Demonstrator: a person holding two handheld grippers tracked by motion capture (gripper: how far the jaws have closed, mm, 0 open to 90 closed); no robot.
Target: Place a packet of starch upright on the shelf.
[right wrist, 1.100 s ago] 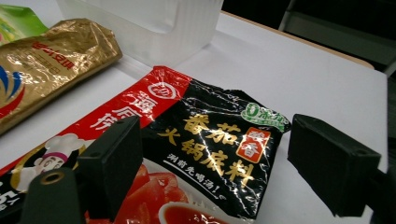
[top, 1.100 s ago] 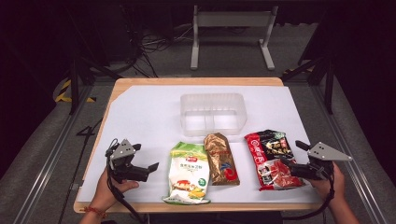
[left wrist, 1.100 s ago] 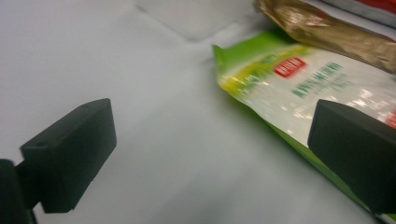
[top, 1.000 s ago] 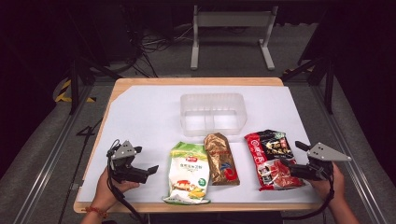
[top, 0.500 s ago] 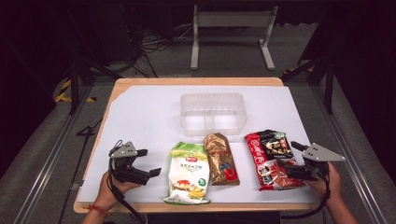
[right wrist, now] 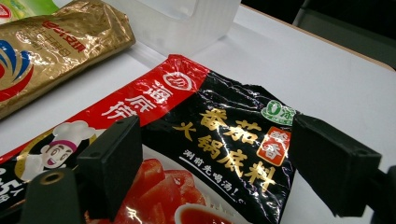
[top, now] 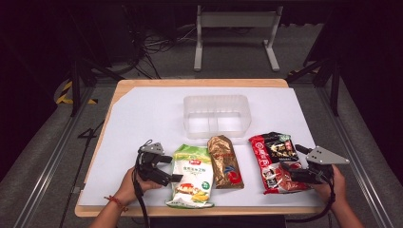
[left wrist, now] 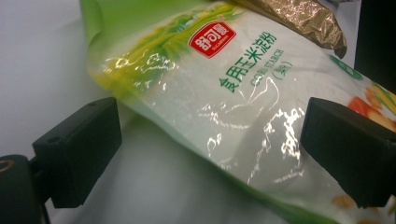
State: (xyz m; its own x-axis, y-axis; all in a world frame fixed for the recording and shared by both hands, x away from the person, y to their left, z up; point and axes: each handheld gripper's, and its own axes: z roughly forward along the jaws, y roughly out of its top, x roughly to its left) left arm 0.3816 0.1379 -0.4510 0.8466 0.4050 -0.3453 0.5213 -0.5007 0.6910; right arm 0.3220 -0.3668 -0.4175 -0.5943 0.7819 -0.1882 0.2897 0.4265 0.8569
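- The left gripper (top: 166,171) lies low at the left edge of the green-and-white plastic pouch of corn starch (top: 190,175), its fingers (left wrist: 77,151) spread wide with the pouch's glossy side between them, not pinched.
- The right gripper (top: 291,166) reaches over the red-and-black foil packet of hotpot base (top: 274,159); its fingers (right wrist: 111,163) stand apart on either side of the packet's upper part.
- A gold crinkled foil bag (top: 225,161) lies between the pouch and the packet.
- A clear plastic divided tub (top: 216,115) stands behind them on the white-covered desk (top: 142,114).
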